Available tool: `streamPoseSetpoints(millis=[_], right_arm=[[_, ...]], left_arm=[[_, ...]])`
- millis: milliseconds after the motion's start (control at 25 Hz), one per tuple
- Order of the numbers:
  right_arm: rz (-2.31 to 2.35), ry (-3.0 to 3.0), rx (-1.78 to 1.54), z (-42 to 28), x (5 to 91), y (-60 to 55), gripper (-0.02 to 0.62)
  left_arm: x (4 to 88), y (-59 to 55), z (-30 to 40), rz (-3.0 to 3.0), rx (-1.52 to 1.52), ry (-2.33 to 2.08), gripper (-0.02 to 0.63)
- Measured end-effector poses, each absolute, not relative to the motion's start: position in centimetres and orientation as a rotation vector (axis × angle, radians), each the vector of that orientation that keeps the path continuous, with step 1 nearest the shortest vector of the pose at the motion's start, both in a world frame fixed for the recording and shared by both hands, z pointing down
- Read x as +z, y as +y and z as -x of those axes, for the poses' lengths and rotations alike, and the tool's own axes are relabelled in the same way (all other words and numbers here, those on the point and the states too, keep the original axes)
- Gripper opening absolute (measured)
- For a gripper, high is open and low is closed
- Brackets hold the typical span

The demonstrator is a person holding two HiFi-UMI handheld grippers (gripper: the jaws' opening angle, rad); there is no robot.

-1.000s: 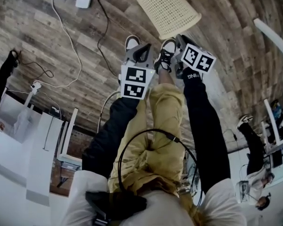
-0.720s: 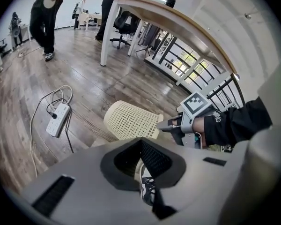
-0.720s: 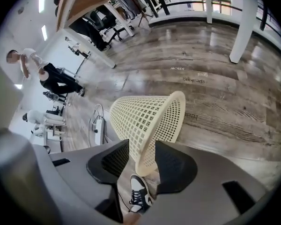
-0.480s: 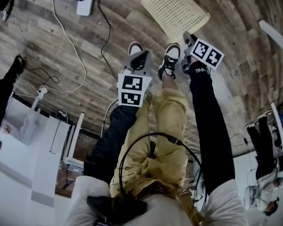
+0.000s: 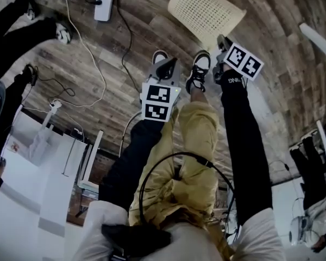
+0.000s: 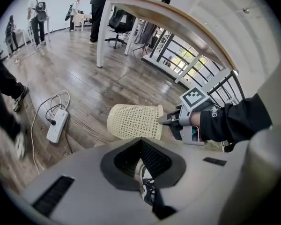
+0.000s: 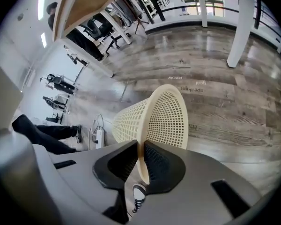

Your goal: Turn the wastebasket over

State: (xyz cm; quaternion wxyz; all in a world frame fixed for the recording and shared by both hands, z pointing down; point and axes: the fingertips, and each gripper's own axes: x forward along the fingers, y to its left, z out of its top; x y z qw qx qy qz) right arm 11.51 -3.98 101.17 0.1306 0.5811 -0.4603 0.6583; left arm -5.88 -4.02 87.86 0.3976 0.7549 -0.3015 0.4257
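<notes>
The cream lattice wastebasket (image 5: 206,12) lies on its side on the wood floor, just ahead of my feet. My right gripper (image 5: 223,41) is at the open end, and its jaws have just been closing on the rim. In the right gripper view the wastebasket (image 7: 154,116) has its thin rim pinched between the pads of the right gripper (image 7: 141,161). My left gripper (image 5: 165,68) hangs to the left of the wastebasket, above my left shoe, fingers together and holding nothing. In the left gripper view the wastebasket (image 6: 136,121) has the right gripper (image 6: 166,121) at its rim.
A white power strip (image 5: 104,1) with trailing cables lies on the floor to the left of the basket. Another person's legs (image 5: 22,15) stand at the far left. A table leg (image 6: 100,46) stands beyond the basket, and a white post (image 7: 236,36) further off.
My right gripper has moved closer to the wastebasket's open end and taken its rim. The left gripper has hardly moved. Another person's legs have come into view at the upper left.
</notes>
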Motion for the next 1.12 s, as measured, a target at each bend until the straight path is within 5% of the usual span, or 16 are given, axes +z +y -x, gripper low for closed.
streamPoseSetpoints(millis=[760, 1120], right_arm=[[-1.525, -1.423, 0.916, -22.5, 95.5, -10.6, 0.057], [-1.169, -1.611, 0.731, -14.4, 97.8, -10.3, 0.058]], left_arm=[[85.8, -5.1, 4.1, -1.961, 1.050, -0.773, 0.002], [86.7, -4.5, 5.8, -1.930, 1.077, -0.785, 0.002]])
